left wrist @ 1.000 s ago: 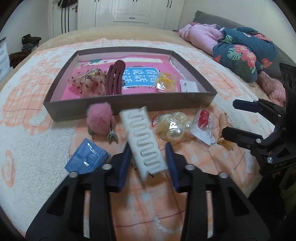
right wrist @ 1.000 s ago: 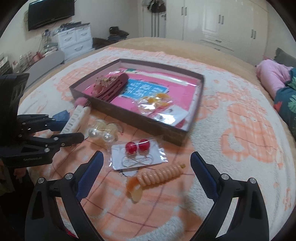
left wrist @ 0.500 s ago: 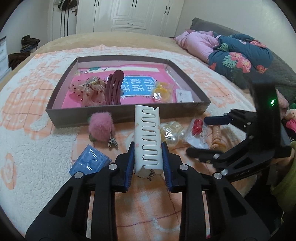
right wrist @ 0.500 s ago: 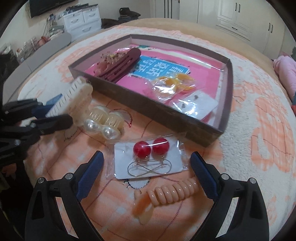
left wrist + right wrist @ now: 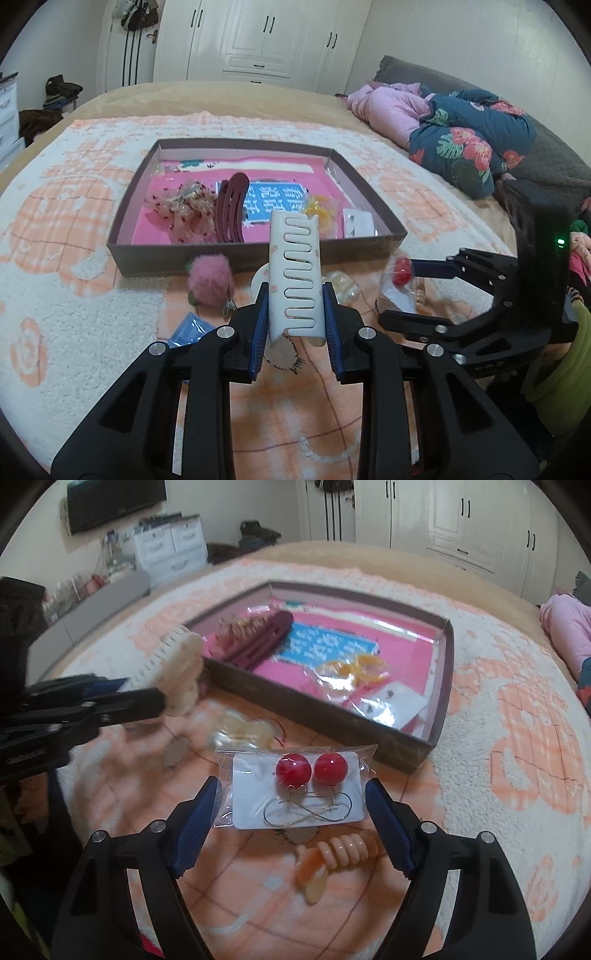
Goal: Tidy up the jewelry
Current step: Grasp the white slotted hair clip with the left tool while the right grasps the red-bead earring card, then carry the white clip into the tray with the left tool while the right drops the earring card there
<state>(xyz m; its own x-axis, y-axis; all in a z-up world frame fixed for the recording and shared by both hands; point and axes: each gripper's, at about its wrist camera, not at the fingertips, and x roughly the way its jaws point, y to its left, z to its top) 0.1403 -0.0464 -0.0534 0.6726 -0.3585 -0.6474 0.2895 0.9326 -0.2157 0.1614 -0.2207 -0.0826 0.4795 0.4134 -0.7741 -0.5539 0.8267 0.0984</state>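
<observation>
White wardrobe [image 5: 258, 40] behind the bed; floral quilt [image 5: 469, 147] beside pink clothing [image 5: 388, 110]; drawer unit [image 5: 170, 550] under television [image 5: 114, 502].

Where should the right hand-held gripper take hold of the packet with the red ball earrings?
Probably across the short side edges of the earring packet, coming from above. It lies flat on the blanket, and the right hand-held gripper, whose jaws have just been closing, already straddles it without pressing. Avoid the red balls.
</observation>
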